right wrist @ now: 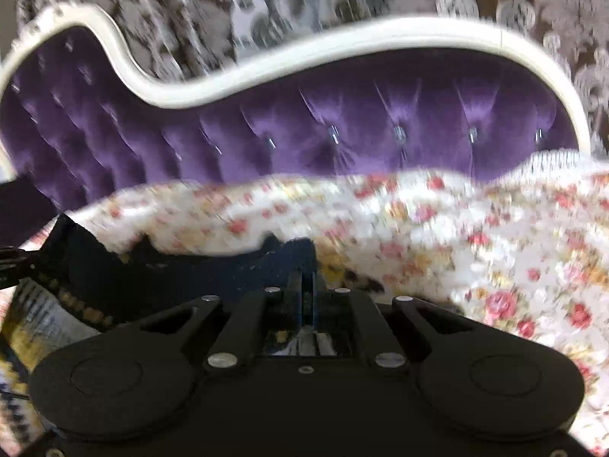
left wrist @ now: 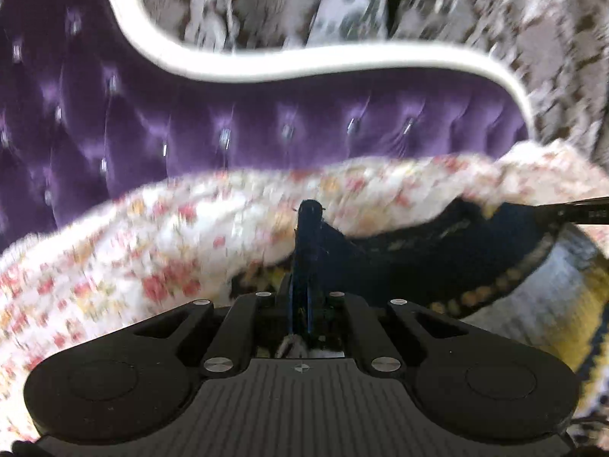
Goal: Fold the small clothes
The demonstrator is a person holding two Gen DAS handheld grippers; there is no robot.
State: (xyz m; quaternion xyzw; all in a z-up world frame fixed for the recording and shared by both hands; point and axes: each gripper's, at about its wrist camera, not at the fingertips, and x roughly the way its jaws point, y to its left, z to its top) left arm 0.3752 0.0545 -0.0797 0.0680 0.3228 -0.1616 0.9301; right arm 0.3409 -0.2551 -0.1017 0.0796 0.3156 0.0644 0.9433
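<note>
Navy cloth is pinched in both pairs of tongs. In the left wrist view the left tongs (left wrist: 304,236) are pressed together at the centre of the frame with a dark blue edge of the garment (left wrist: 437,262) caught between them, the fabric running off to the lower right. The right tongs (right wrist: 306,285) look pressed together on the same piece at the centre of their own view, though blur and the dark cloth over the tips make that less certain. The garment hangs between the two grips, sagging in a soft curve, with a band of yellow dots along its edge and a grey and yellow part below.

Judging by that sag, it is light and limp, not stiff, and not fragile; it will droop wherever it is unsupported and may slip if held by a thin single layer. The corners or a hemmed edge seem the best places to hold, kept taut between the grips.

Behind it lies a floral blanket (left wrist: 133,259) across the middle of both frames, then the purple tufted sofa back (right wrist: 342,129) with its white frame, and patterned wallpaper (right wrist: 228,7) along the top.
</note>
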